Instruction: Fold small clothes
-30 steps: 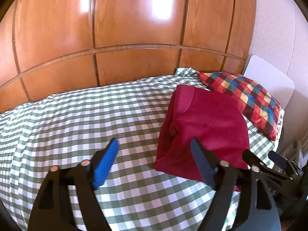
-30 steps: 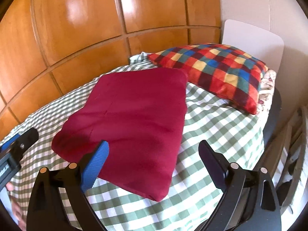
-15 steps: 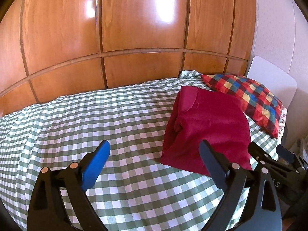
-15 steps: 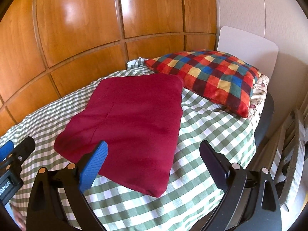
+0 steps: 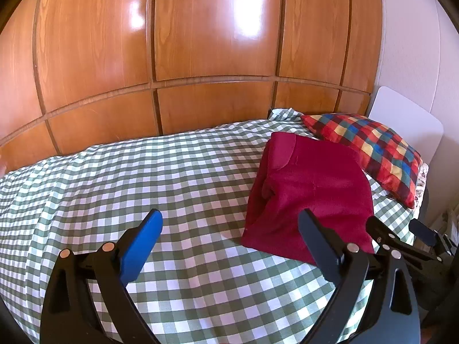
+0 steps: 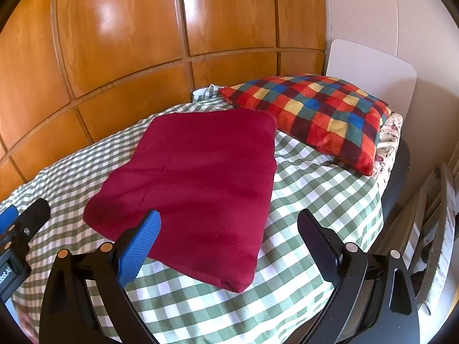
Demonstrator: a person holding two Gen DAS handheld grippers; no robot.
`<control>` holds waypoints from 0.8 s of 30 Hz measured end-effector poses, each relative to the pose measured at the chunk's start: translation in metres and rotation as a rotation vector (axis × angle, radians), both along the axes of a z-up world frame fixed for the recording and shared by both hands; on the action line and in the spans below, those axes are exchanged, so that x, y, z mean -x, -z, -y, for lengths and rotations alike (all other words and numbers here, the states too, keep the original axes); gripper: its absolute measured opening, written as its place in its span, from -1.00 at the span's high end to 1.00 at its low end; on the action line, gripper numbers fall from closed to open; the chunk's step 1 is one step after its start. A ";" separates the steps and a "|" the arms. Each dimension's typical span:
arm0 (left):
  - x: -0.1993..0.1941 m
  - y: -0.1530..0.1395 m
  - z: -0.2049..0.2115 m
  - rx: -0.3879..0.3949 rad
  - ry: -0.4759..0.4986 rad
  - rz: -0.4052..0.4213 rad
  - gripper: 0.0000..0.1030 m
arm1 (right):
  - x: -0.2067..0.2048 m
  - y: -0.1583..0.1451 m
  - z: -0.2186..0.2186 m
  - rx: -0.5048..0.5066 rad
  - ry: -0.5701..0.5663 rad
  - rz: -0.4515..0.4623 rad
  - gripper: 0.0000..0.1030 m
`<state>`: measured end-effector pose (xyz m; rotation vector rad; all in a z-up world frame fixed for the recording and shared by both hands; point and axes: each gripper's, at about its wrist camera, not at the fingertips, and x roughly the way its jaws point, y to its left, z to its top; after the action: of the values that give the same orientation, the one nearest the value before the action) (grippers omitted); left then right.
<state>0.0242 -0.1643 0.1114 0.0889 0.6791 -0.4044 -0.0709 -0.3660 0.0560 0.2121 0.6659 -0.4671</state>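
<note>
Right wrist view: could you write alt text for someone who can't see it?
A folded dark red garment lies flat on a bed with a green-and-white checked sheet, its far corner beside a multicoloured checked pillow. The open right gripper frames the foreground, holding nothing; wooden wall panels rise behind.

The folded red garment (image 6: 198,177) is soft, matt, slightly fuzzy cloth lying on a woven green-and-white checked bedsheet (image 5: 143,186). Far behind, the wood panelling (image 5: 200,43) is smooth and glossy with bright glare, while the multicoloured checked pillow (image 6: 321,114) looks fleecy.
</note>
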 end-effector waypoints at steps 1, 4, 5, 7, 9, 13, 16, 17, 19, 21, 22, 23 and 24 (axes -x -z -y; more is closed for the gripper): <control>0.001 0.000 0.001 -0.004 0.001 0.003 -0.87 | 0.000 0.000 0.001 0.000 -0.002 0.000 -0.85; 0.001 0.000 0.001 -0.006 -0.001 0.005 -0.90 | -0.001 -0.001 0.001 -0.003 -0.004 0.003 -0.85; 0.001 0.000 0.001 -0.005 -0.001 0.003 -0.90 | -0.001 -0.001 0.000 -0.002 -0.004 0.003 -0.85; 0.001 0.000 0.001 -0.003 -0.003 0.001 -0.90 | -0.002 -0.002 0.000 -0.002 -0.006 0.004 -0.85; 0.001 0.000 0.000 -0.003 0.000 0.002 -0.91 | -0.002 -0.003 -0.001 -0.002 -0.008 0.007 -0.85; 0.001 0.000 0.000 -0.004 -0.001 0.004 -0.91 | -0.001 -0.005 -0.004 0.005 -0.009 0.015 -0.85; 0.000 -0.001 -0.001 -0.003 -0.007 0.010 -0.91 | 0.000 -0.008 -0.006 0.017 -0.010 0.025 -0.85; 0.001 -0.002 -0.001 -0.003 -0.011 0.012 -0.91 | 0.001 -0.009 -0.007 0.021 -0.012 0.027 -0.85; 0.001 -0.003 -0.001 -0.003 -0.014 0.015 -0.91 | 0.002 -0.010 -0.009 0.026 -0.015 0.031 -0.85; 0.002 -0.004 -0.001 -0.005 -0.018 0.020 -0.91 | 0.002 -0.009 -0.009 0.024 -0.018 0.030 -0.85; 0.002 -0.005 -0.002 -0.005 -0.018 0.022 -0.91 | 0.002 -0.009 -0.010 0.022 -0.019 0.029 -0.85; 0.002 -0.005 -0.001 -0.005 -0.019 0.023 -0.91 | 0.002 -0.009 -0.010 0.020 -0.021 0.027 -0.85; 0.003 -0.006 -0.002 -0.005 -0.020 0.026 -0.91 | 0.002 -0.008 -0.010 0.019 -0.023 0.026 -0.85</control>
<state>0.0213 -0.1626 0.1174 0.0918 0.6546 -0.3815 -0.0724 -0.3558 0.0642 0.1919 0.6381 -0.4475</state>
